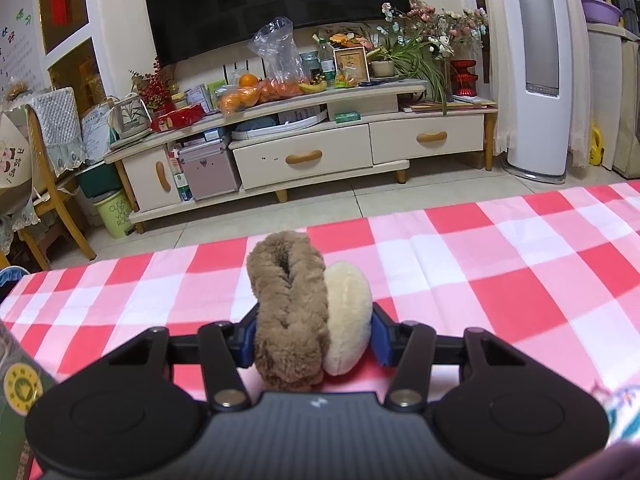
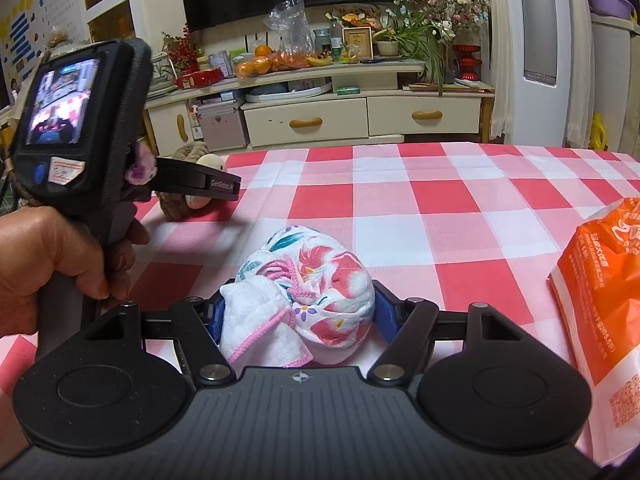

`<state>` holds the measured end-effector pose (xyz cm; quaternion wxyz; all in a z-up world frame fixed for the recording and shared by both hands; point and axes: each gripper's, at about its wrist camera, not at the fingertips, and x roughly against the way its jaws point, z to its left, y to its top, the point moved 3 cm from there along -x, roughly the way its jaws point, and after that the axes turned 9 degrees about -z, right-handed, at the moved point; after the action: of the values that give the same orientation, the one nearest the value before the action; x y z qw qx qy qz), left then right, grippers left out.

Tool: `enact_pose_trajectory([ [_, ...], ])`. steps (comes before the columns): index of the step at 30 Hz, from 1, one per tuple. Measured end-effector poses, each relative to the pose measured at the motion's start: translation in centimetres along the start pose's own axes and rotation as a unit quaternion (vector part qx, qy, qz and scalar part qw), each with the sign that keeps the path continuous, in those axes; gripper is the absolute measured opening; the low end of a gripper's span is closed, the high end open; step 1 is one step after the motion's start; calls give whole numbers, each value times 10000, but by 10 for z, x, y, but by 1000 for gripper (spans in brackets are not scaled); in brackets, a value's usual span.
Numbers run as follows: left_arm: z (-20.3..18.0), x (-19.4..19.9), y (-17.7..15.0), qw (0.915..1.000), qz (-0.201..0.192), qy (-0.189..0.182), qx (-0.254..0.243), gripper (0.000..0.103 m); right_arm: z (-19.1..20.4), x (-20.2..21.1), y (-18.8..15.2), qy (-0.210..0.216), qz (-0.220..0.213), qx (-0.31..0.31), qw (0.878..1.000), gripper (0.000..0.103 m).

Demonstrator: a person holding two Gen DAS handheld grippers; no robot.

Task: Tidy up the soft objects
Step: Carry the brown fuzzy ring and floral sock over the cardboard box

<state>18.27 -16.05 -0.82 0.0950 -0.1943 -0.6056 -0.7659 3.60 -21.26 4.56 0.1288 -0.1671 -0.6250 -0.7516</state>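
Your left gripper (image 1: 312, 332) has its blue fingers (image 1: 246, 338) pressed on the fuzzy brown-and-cream plush toy (image 1: 304, 312) resting on the red-and-white checked desk (image 1: 500, 264); your right gripper (image 2: 296, 316) squeezes the balled floral white cloth (image 2: 312, 292); farther right lies an orange plastic bag (image 2: 600, 292).

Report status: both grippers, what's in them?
Left gripper shut on brown-and-cream plush earmuffs. Right gripper shut on balled floral cloth. Orange plastic bag lies right.
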Motion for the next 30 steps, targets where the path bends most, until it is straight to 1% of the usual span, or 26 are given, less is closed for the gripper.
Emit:
enact_pose_trajectory([
  [9, 12, 34, -19, 9999, 59, -42, 123, 52, 4, 1, -2, -24, -15, 64, 10000, 84],
  [19, 34, 85, -47, 9994, 187, -90, 261, 52, 10, 12, -4, -21, -41, 66, 10000, 84],
  [23, 43, 104, -58, 9991, 238, -133, 329, 52, 12, 18, -7, 10, -45, 94, 9999, 83],
  [30, 56, 144, -79, 9984, 347, -295, 339, 52, 15, 32, -14, -66, -26, 71, 9999, 83],
])
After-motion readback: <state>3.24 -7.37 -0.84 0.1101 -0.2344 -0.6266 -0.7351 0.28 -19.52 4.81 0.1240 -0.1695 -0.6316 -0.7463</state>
